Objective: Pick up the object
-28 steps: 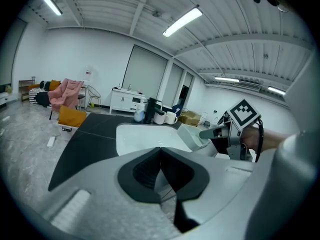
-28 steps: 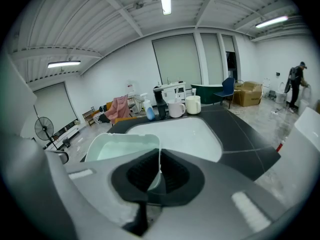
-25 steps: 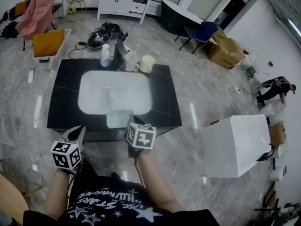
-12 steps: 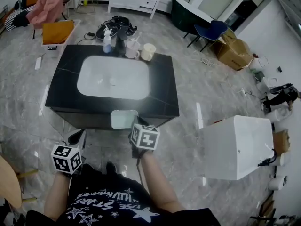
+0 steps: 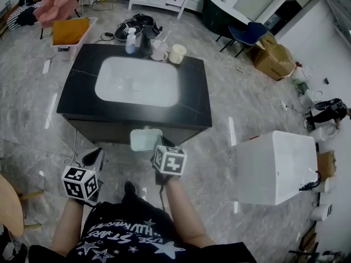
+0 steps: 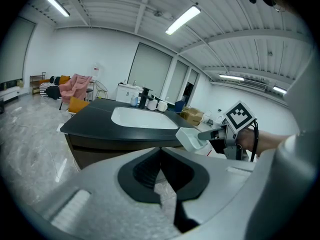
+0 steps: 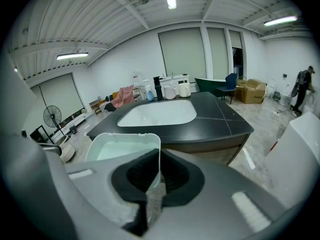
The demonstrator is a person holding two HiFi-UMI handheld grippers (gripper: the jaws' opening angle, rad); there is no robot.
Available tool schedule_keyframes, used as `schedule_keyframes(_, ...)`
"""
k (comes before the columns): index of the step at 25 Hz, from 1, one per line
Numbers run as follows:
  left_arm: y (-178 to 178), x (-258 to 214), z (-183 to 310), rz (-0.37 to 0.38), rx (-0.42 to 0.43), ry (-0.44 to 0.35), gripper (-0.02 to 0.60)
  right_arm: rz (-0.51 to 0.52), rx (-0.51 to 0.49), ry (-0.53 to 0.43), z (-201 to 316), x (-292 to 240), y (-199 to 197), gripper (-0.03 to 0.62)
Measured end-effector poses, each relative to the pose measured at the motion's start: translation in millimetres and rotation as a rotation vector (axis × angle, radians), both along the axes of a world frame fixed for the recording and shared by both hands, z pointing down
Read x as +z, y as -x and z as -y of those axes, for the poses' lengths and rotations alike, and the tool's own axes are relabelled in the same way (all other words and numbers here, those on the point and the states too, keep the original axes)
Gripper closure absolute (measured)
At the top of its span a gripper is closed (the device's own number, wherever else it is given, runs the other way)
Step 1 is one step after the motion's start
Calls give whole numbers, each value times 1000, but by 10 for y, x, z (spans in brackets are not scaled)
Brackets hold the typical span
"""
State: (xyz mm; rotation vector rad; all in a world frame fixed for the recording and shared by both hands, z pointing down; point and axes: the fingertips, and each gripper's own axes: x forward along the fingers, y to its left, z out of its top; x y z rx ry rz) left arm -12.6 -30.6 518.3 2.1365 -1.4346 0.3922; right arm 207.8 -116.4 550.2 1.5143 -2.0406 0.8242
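Right claw clamped on one thin wall of the pale green translucent plastic tub.
Tub juts out at the claw's twelve o'clock, clear of the black stone basin counter. Left claw, at nine o'clock, is pinched together and empty. Gripped by one wall only, the tub may pivot or slip if swung.
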Motion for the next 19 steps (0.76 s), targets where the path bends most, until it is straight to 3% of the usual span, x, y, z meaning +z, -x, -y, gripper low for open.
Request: schedule_keyframes(19, 254, -81, -1553, -24, 27, 7, 572, -9, 59, -2, -1581, -158, 108, 583)
